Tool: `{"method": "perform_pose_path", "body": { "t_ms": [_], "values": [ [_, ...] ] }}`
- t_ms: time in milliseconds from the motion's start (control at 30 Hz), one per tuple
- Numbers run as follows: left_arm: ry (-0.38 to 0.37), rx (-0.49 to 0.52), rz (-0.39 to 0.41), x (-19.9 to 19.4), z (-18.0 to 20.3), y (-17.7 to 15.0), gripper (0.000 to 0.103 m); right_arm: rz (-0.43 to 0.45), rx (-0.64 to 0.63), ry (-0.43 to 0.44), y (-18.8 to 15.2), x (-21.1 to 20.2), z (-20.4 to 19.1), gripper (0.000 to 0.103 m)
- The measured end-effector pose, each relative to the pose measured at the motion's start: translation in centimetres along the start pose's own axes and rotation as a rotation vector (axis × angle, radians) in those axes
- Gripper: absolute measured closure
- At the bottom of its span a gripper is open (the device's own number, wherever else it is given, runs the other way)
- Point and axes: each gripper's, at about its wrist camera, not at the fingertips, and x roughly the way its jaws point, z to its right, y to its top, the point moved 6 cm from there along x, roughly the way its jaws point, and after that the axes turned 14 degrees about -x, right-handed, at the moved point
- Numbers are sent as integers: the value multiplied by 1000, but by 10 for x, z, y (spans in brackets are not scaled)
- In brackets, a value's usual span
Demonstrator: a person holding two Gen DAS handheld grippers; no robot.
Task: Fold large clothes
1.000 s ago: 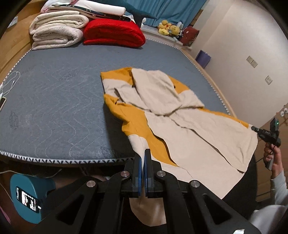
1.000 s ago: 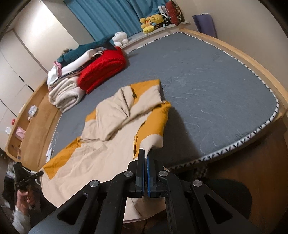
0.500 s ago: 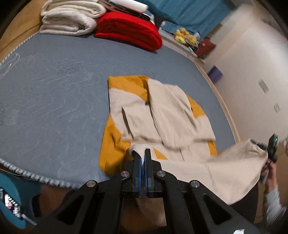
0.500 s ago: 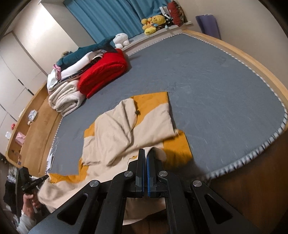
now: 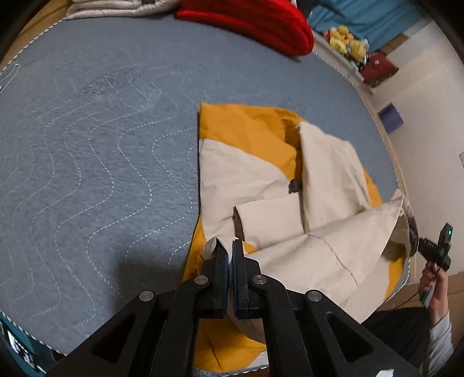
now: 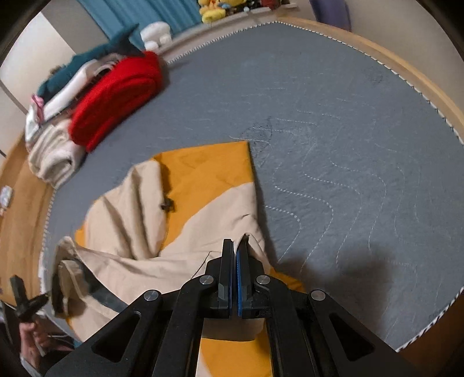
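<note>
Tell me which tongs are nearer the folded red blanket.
Left. Both grip the hem of the cream-and-mustard garment; the folded red blanket is straight ahead of the left tongs, but ahead and well leftward of the right tongs.

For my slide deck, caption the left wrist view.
Left gripper shut on beige-and-mustard garment's hem, carrying it over the grey quilted mattress.
</note>
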Motion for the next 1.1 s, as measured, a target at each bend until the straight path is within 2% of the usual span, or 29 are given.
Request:
{"method": "perform_pose_path", "body": {
  "t_ms": [67, 133, 267, 367, 433, 533, 600, 700, 900, 1033, 1100],
  "values": [
    [-3, -3, -15, 2, -2, 3, 96, -25, 12, 6, 0, 10, 3, 101],
    [-42, -44, -47, 4, -8, 6, 93, -68, 0, 4, -2, 22, 9, 101],
    [-81, -121, -72, 4, -16, 4, 91, -68, 0, -1, -9, 21, 15, 91],
    [-85, -129, -36, -9, -18, -4, 86, -17, 49, -33, -13, 5, 23, 90],
    [-95, -161, 23, -27, -26, -10, 73, 45, 99, -19, -15, -11, 29, 89],
    [-107, -234, 71, -43, -46, -15, 71, 109, 162, -12, -23, -32, 40, 83],
    [-90, -252, 76, -47, -55, -18, 71, 102, 187, 9, -31, -33, 45, 72],
    [-52, -233, 66, -44, -59, -19, 69, 50, 152, 38, -36, -22, 42, 57],
    [40, -158, -12, -15, -48, -21, 61, -55, 102, 60, -38, 11, 35, 54],
    [119, -36, -71, 10, -28, -27, 55, -100, 45, 58, -33, 33, 24, 54],
    [160, 12, -62, 16, -21, -25, 55, -124, 11, 53, -33, 40, 18, 54]
  ]
}}
